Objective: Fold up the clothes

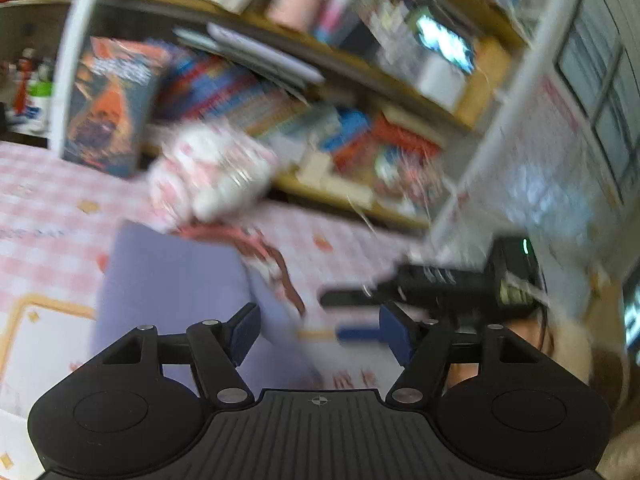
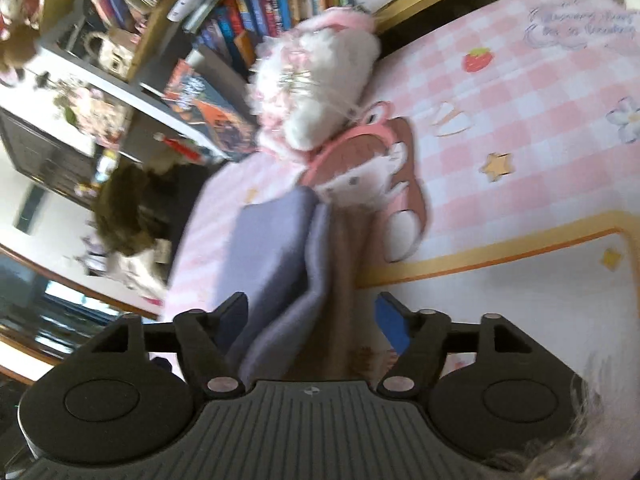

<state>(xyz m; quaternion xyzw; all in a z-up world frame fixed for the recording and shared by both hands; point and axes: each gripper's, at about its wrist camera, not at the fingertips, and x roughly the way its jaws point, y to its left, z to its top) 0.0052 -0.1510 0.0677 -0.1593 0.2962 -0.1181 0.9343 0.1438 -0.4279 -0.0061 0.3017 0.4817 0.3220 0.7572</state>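
A lavender garment is lying folded on the pink checked bedsheet, its layers showing as a thick fold along one edge. In the right wrist view it is sitting at the centre and running down toward six o'clock, between the jaws but not pressed by them. At twelve o'clock from it a white and pink plush toy is resting on the bed, just beside the top of the garment. Further out, at eleven o'clock, a bookshelf full of books is standing behind the bed.

The right gripper is standing with its jaws wide apart, nothing clamped. In the left wrist view the garment is lying at ten o'clock from the left gripper, whose jaws are also standing wide and gripping nothing. The right gripper is showing there at three o'clock, blurred, near the garment's edge. Both views are blurred.
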